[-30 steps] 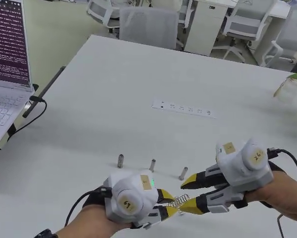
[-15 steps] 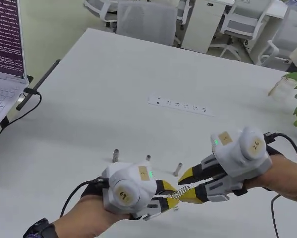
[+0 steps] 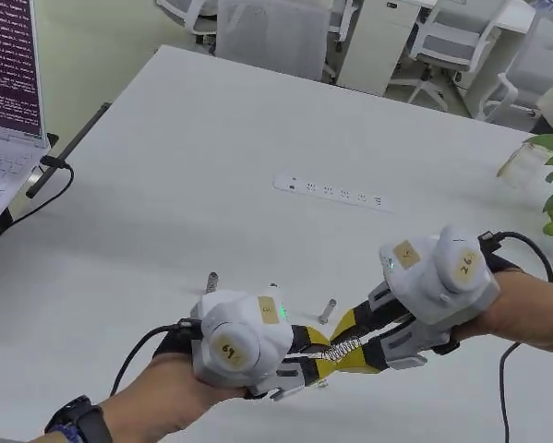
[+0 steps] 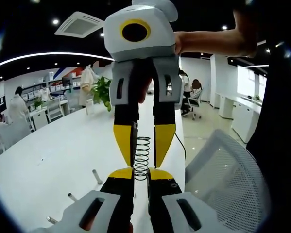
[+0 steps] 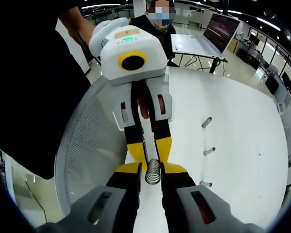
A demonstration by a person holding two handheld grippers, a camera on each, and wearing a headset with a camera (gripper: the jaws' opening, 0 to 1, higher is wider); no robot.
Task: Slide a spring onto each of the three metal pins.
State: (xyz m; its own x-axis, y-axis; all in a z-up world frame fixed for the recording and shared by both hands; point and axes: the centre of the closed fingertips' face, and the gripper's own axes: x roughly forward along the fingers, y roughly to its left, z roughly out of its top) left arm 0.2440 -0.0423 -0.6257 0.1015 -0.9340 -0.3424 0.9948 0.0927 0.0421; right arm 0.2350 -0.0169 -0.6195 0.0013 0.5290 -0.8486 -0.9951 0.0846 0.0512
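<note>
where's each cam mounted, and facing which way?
Head view: on headset, looking down at table; forearms, left gripper, right gripper show.
Left gripper view: on left gripper, facing right gripper head-on; own jaws at bottom.
Right gripper view: on right gripper, facing left gripper; own jaws at bottom.
Shared by both: spring.

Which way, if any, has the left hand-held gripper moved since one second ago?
Yes: forward. The left hand-held gripper is now closer to the row of pins, and its body overlaps the middle pin.
</note>
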